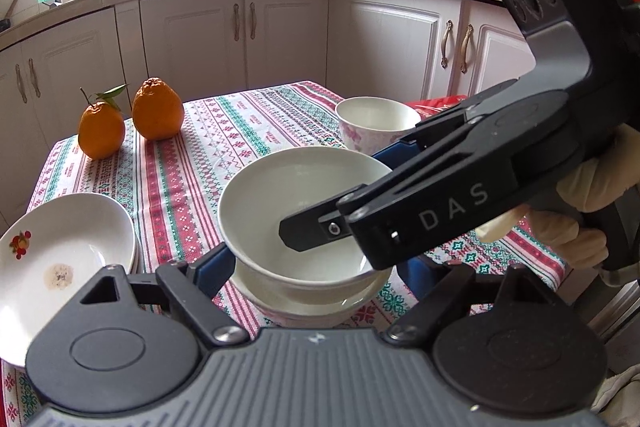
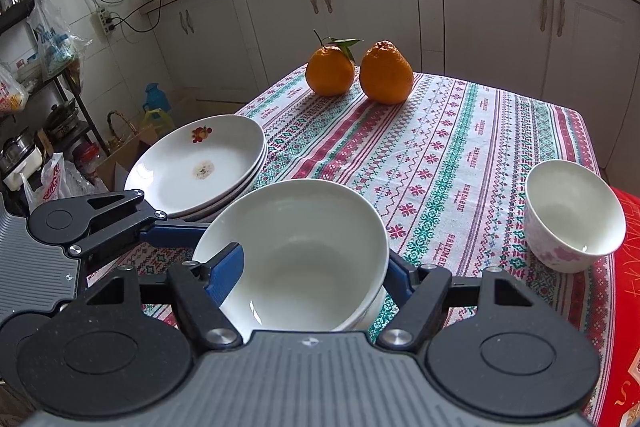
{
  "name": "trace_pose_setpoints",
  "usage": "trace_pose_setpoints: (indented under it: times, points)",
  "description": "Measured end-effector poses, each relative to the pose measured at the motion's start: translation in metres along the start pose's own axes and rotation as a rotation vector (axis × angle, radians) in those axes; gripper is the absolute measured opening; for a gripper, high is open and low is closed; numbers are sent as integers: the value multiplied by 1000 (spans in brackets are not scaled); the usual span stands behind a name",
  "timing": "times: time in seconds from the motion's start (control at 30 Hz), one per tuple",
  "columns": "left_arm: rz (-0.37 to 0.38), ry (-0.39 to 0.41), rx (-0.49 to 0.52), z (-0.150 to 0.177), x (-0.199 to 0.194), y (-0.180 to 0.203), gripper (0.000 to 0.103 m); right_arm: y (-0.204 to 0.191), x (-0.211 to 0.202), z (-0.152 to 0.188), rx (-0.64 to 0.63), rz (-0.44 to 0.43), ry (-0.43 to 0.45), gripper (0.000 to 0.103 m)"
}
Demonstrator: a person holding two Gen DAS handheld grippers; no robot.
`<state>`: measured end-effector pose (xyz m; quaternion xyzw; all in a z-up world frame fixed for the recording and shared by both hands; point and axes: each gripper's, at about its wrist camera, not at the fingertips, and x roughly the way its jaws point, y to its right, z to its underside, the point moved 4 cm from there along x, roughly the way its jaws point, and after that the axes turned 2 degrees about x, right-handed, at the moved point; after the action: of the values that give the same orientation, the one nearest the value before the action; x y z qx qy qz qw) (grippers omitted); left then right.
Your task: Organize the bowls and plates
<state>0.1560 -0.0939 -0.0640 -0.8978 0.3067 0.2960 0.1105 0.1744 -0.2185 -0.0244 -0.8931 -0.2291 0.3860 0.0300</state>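
**Grey gripper housing up front, white bowl between the jaws**

Closest to the lens is the ribbed grey plastic housing (image 1: 312,367) of the left gripper (image 1: 312,267). Its blue pads sit against opposite sides of a plain white glazed bowl (image 1: 288,195), jaws about half spread and apparently clamped across it. The right gripper (image 2: 312,267) comes in from the other side with narrower jaws. One finger lies over the bowl's inside and the other sits outside its far wall. Whether those pads actually press on the wall I cannot tell.

The bowl is at the near edge of the table, over a short stack of matching white bowls (image 1: 304,303) on the striped, patterned tablecloth (image 2: 460,155). It looks nested in the stack or nearly so, though I cannot make out whether it is fully seated. Just beside it is a stack of white shallow plates with a fruit print (image 1: 60,247). A small white bowl with pink flowers (image 2: 572,215) stands well apart at the right edge.

This looks like the step of setting the bowl onto its stack. To do it well:
- Keep the rim level and centred over the bowl below.
- Let it settle before loosening either grip.
- Lift the inside finger straight up, so it does not hook the rim and tip the pile.
- Spread the left jaws sideways without nudging the plates next door.
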Motion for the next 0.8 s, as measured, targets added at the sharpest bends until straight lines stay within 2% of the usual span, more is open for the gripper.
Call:
trace_pose_setpoints:
  times: [0.8]
  points:
    - [-16,-25,0,4,7,-2,88,-5,11,5,-59,30,-8,78]
